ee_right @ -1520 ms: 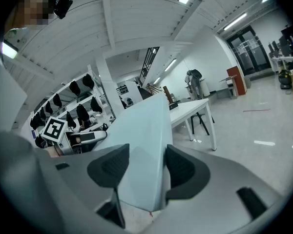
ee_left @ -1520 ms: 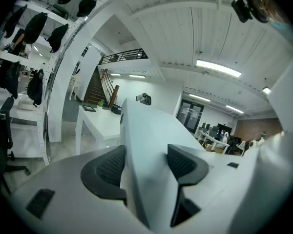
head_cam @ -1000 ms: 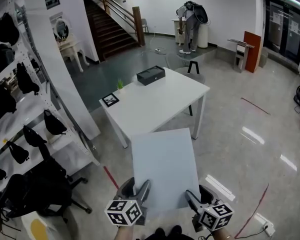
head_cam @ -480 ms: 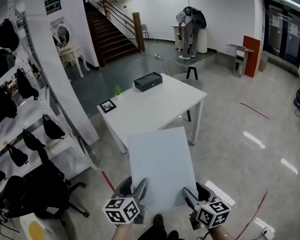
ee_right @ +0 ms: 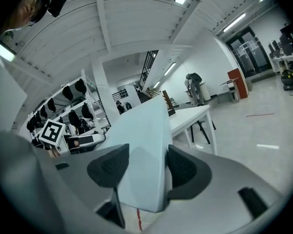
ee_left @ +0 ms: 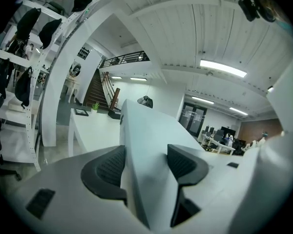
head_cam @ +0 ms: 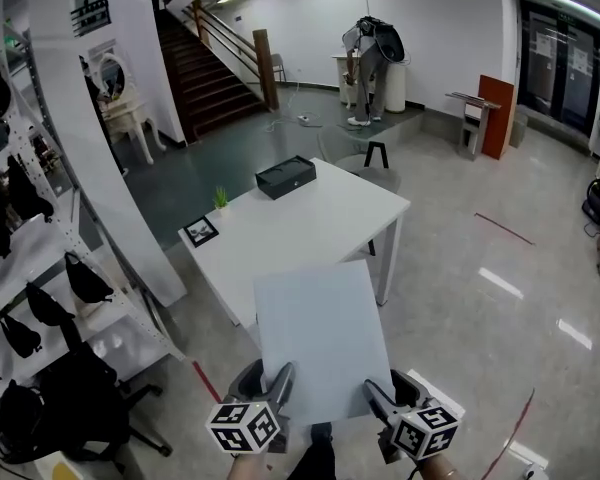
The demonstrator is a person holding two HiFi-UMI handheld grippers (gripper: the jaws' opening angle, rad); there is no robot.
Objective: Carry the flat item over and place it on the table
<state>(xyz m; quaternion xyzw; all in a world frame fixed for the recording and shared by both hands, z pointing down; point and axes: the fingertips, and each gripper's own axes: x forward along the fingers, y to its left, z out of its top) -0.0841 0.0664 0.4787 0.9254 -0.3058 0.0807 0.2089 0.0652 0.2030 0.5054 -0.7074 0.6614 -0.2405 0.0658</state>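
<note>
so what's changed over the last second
The person has carried the flat panel nearer the white table; its far edge now overlaps the table's near side in the head view. The left gripper and right gripper stay clamped on its near corners. The black box stays on the table.

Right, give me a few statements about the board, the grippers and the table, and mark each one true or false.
1. The left gripper and the right gripper are each shut on the flat board. True.
2. A black box sits on the white table. True.
3. The flat board lies on the white table. False: both grippers hold it in the air by its near edge, and it is not set down.
4. The plant stands on the floor. False: it stands on the white table, near the table's left edge.
</note>
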